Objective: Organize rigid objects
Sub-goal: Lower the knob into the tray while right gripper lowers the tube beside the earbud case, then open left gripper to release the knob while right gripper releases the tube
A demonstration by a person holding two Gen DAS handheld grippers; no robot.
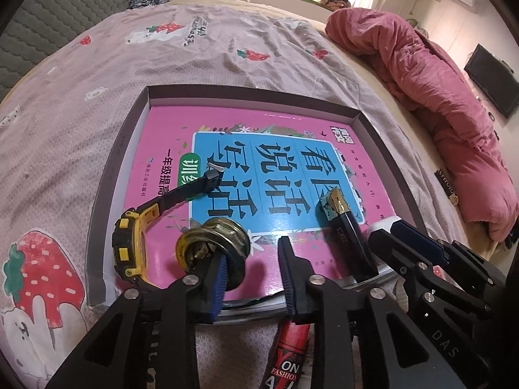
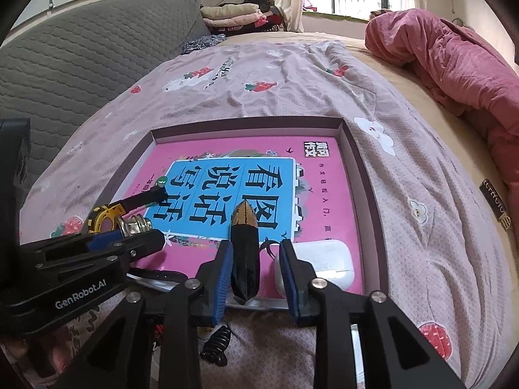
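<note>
While both grippers stood parted over the shallow box (image 1: pixel 136 136) on the bed, left gripper (image 1: pixel 254 259) straddled nothing, brass fitting (image 1: pixel 214 246) touching one pad; right gripper (image 2: pixel 256 259) loosely flanked the black carton (image 2: pixel 245 253).

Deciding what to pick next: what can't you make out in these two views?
- Red can, left wrist view: left gripper covers most of it.
- White case, right wrist view: right gripper finger hides its left end.
- Black coil: partly hidden, unidentifiable.
</note>
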